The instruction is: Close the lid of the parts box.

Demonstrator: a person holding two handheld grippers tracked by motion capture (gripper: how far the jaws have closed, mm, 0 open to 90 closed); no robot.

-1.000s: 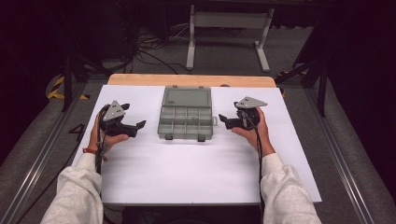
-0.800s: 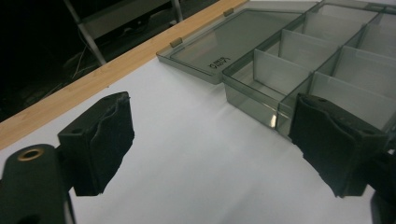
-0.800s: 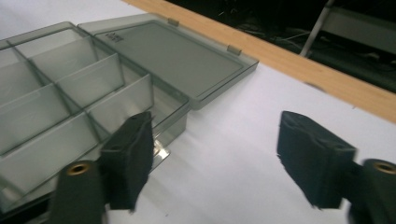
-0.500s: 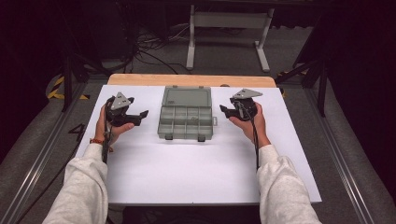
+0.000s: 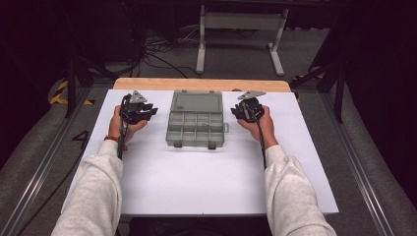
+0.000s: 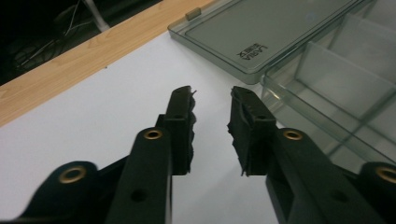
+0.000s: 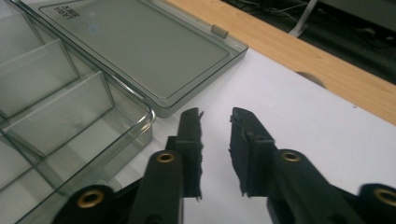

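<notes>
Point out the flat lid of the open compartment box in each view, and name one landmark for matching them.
High view: the lid lies at centre, behind the compartments, between both grippers.
Left gripper view: the lid fills the upper right, beyond the jaws.
Right gripper view: the lid fills the upper left, beyond the jaws.
Shared landmark: the wooden table edge just past the lid.
</notes>
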